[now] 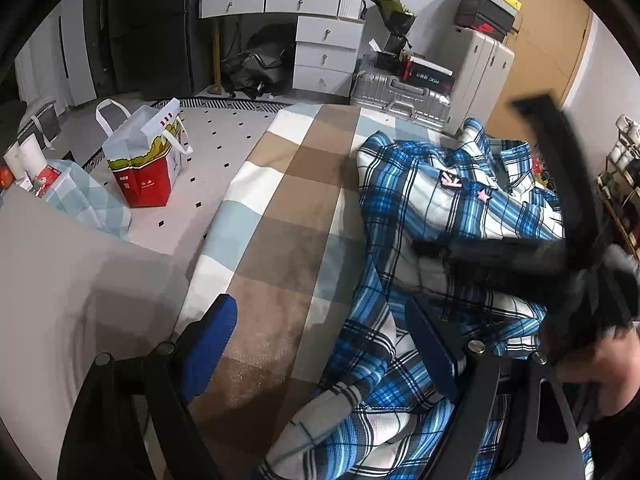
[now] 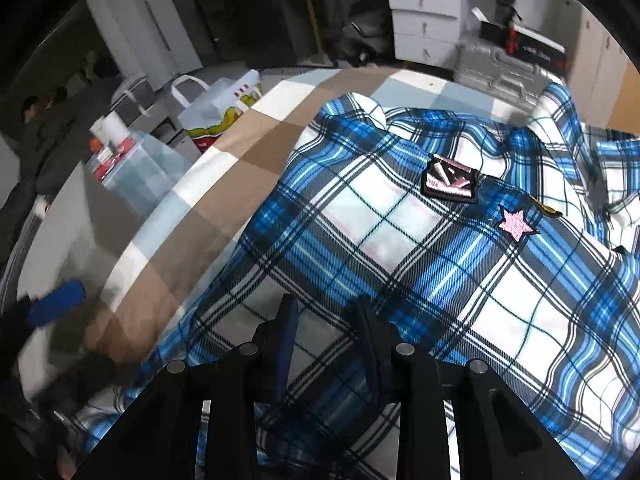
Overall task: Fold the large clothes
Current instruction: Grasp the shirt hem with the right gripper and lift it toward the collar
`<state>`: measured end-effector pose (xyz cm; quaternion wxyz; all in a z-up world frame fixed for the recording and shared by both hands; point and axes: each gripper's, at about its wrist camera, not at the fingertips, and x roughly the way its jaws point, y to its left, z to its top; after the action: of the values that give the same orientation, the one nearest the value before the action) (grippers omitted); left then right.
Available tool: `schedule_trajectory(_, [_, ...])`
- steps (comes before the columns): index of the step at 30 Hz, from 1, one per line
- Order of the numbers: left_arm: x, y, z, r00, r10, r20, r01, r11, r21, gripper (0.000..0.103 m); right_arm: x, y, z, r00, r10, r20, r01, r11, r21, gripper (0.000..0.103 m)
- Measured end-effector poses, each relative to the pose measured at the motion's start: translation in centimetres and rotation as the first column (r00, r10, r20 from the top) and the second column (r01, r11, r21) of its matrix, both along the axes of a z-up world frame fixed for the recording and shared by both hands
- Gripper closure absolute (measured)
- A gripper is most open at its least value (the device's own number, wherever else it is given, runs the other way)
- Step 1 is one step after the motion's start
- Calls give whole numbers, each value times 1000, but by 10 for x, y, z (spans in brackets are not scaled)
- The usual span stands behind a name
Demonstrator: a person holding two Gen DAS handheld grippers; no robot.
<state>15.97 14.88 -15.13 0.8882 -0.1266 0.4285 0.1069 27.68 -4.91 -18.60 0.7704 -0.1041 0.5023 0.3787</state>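
Observation:
A blue, white and black plaid shirt [image 1: 424, 216] lies rumpled on a bed with a tan, white and pale blue checked cover [image 1: 288, 208]. It has a pink badge and a pink star [image 2: 516, 227] on the chest. My left gripper [image 1: 320, 320] is open, with blue fingers [image 1: 212, 336] wide apart over the shirt's near edge and the cover. My right gripper [image 2: 326, 312] is open just above the shirt [image 2: 400, 240], its fingers a small gap apart with no cloth between them. It shows blurred and dark in the left wrist view [image 1: 560, 216].
A red and white shopping bag [image 1: 148, 160] stands on the floor left of the bed. A white desk with drawers [image 1: 304, 28], a silver suitcase [image 1: 400, 96] and stacked boxes stand at the far wall. A low table [image 1: 60, 280] is near left.

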Motion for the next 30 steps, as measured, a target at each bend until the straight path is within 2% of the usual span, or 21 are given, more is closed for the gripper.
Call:
schedule_trajectory(3, [1, 0, -3, 999, 23, -31, -24, 999, -35, 20, 13, -5, 14, 997, -73, 29, 71, 994, 81, 72])
schedule_trajectory(6, [2, -4, -5, 998, 27, -52, -28, 999, -15, 20, 39, 6, 7, 987, -145, -73, 155, 975, 159, 72])
schedule_trajectory(8, [1, -5, -4, 999, 18, -50, -17, 1000, 18, 20, 46, 19, -2, 982, -165, -97, 177, 976, 129, 73])
schedule_trajectory(9, [1, -5, -3, 999, 19, -47, -17, 999, 32, 20, 47, 30, -11, 986, -155, -60, 159, 985, 72, 75])
schedule_trajectory(10, [1, -3, -3, 999, 23, -44, -21, 999, 38, 20, 45, 38, -9, 990, -142, -2, 142, 988, 63, 77])
schedule_trajectory(12, [2, 1, -6, 998, 31, -51, -31, 999, 14, 20, 42, 47, -7, 992, -123, 38, 123, 992, 10, 77])
schedule_trajectory(13, [3, 4, -8, 998, 33, -57, -34, 999, -16, 20, 43, 43, -4, 991, -135, 23, 135, 991, 4, 78])
schedule_trajectory(14, [4, 5, -10, 998, 34, -62, -36, 999, -36, 20, 44, 35, 1, 989, -149, 12, 149, 989, 23, 78])
schedule_trajectory(15, [5, 5, -11, 997, 38, -65, -41, 998, -45, 20, 45, 20, 10, 983, -181, 43, 179, 983, 48, 78])
schedule_trajectory(18, [6, -2, -8, 998, 30, -59, -33, 998, -53, 20, 52, -27, 33, 947, -267, 179, 266, 963, 32, 76])
schedule_trajectory(21, [7, -16, -1, 999, 34, -26, -34, 999, 4, 20, 64, -86, 39, 889, -362, 279, 386, 922, -36, 76])
schedule_trajectory(22, [9, -24, 1, 999, 31, -15, -30, 998, 48, 20, 70, -106, 38, 869, -404, 286, 437, 898, -57, 76])
schedule_trajectory(23, [10, -29, 1, 1000, 22, -7, -22, 997, 73, 20, 75, -127, 35, 829, -473, 299, 507, 861, -46, 74])
schedule_trajectory(24, [13, -33, 1, 1000, 11, 2, -11, 995, 96, 20, 81, -155, 30, 805, -540, 245, 567, 822, -50, 74])
schedule_trajectory(26, [18, -45, 1, 1000, -17, 19, 14, 992, 125, 20, 84, -195, 26, 761, -619, 194, 637, 770, -44, 74])
schedule_trajectory(28, [23, -60, 2, 998, -57, 40, 51, 988, 148, 20, 84, -223, 25, 732, -644, 222, 667, 743, -46, 74])
schedule_trajectory(30, [31, -76, 0, 993, -111, 46, 101, 978, 183, 20, 87, -242, 20, 727, -629, 274, 669, 739, -79, 74])
